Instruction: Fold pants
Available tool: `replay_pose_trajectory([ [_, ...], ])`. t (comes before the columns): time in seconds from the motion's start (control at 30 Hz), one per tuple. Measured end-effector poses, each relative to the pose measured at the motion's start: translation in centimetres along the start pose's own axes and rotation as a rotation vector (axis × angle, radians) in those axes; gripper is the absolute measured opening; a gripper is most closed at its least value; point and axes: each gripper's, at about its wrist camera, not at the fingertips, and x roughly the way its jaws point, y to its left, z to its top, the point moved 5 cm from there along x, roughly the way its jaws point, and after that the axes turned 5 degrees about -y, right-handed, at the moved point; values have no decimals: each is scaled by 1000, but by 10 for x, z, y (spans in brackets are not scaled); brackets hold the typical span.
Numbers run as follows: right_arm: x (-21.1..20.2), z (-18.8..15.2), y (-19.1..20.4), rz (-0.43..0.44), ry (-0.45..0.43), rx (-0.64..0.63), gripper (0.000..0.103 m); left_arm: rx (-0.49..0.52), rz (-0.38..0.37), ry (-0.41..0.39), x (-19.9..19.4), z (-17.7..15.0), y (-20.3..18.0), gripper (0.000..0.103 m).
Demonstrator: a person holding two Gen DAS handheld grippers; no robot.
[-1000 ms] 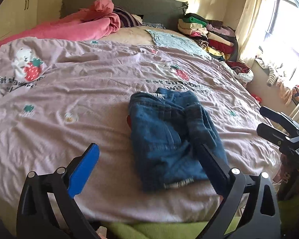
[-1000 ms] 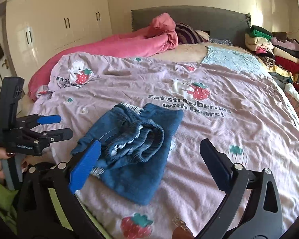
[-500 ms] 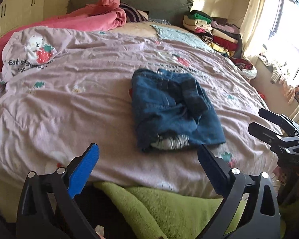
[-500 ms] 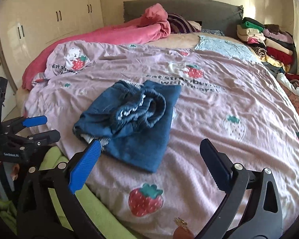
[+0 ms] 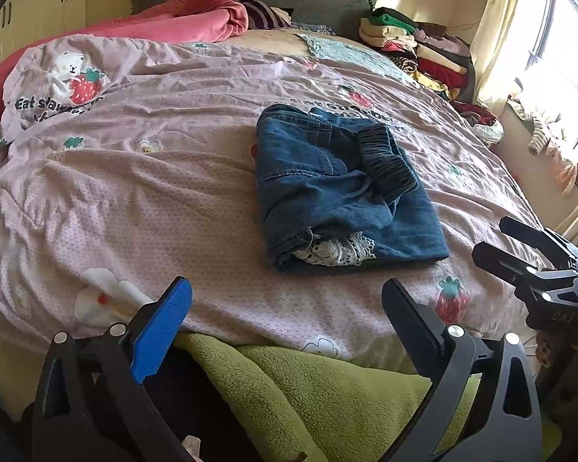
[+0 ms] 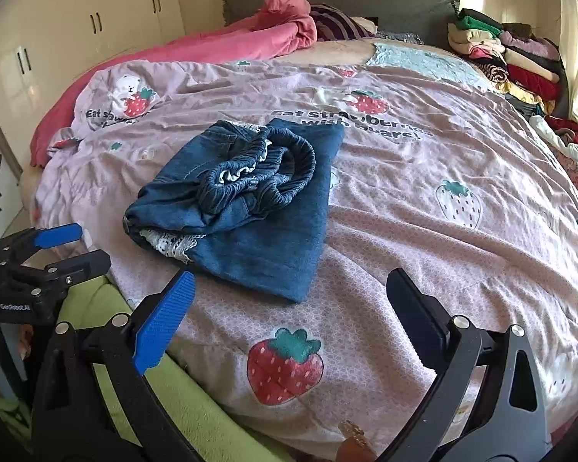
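Note:
The blue denim pants lie folded into a small bundle in the middle of the bed, their elastic waistband on top and white lace lining showing at the near end. The pants appear the same way in the right wrist view. My left gripper is open and empty, held back over the bed's near edge, short of the bundle. My right gripper is open and empty too, just off the bundle's near corner. Each gripper shows in the other's view: the right gripper and the left gripper, both with jaws apart.
A pink strawberry-print duvet covers the bed, with a green fleece blanket at its near edge. A pink quilt lies by the headboard. Stacked folded clothes sit at the far right. Wardrobe doors line the left wall.
Both grippers have pulled back from the pants toward the foot of the bed; the bundle now sits farther ahead and more green blanket shows. The pants have stayed put.

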Motion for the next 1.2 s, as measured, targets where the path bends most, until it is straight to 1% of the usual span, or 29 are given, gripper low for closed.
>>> replay_pose_trajectory([
  [0.8, 1, 2, 1, 4, -3, -3, 94, -15, 29, 7, 0, 2, 8, 99],
  [1.2, 1, 3, 1, 3, -2, -3, 94, -17, 21, 14, 0, 2, 9, 99],
])
